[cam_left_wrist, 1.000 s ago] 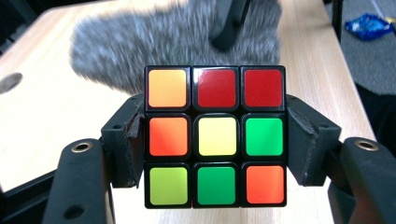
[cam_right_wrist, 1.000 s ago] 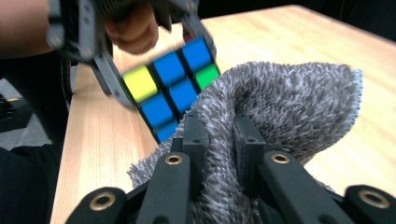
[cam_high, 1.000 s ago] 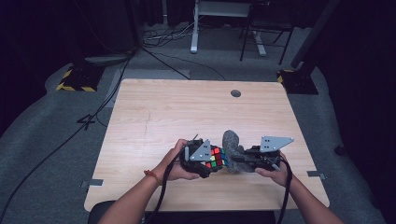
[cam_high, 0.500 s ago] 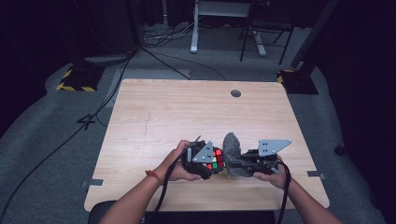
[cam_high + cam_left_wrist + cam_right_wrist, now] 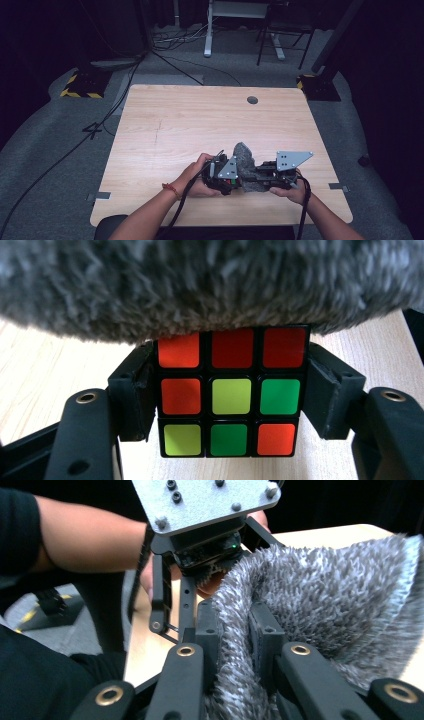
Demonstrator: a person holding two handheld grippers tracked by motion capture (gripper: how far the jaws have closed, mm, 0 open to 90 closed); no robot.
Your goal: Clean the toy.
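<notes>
- Jaws of the left hand-held gripper [image 5: 231,405] press on the two sides of a puzzle cube [image 5: 231,392], holding it just above the bench [image 5: 200,120]; in the high view this hand-held gripper [image 5: 226,179] sits near the bench's near edge, a little right of its middle.
- Cube face toward the left gripper view shows red, orange, yellow-green and green stickers in a black frame; its far side touches a grey shaggy cloth [image 5: 200,285].
- Jaws of the right hand-held gripper [image 5: 235,630] stand narrow, pinching a fold of the grey shaggy cloth [image 5: 320,590] between the pads; in the high view it [image 5: 262,172] points toward the left one, with the cloth [image 5: 246,162] bunched between the two.
- Grey three-cornered plates top both hand-held grippers, and a black cable trails from each toward the near edge.
- Left hand [image 5: 196,175] and right hand [image 5: 290,190] grip the tools from behind; the left wrist wears a red band [image 5: 170,190].
- Bench is pale wood, with a round dark hole [image 5: 252,100] near its far edge, right of centre.
- Grey carpet [image 5: 55,165] lies around the bench, with cables [image 5: 165,55] running across the floor beyond the far edge.
</notes>
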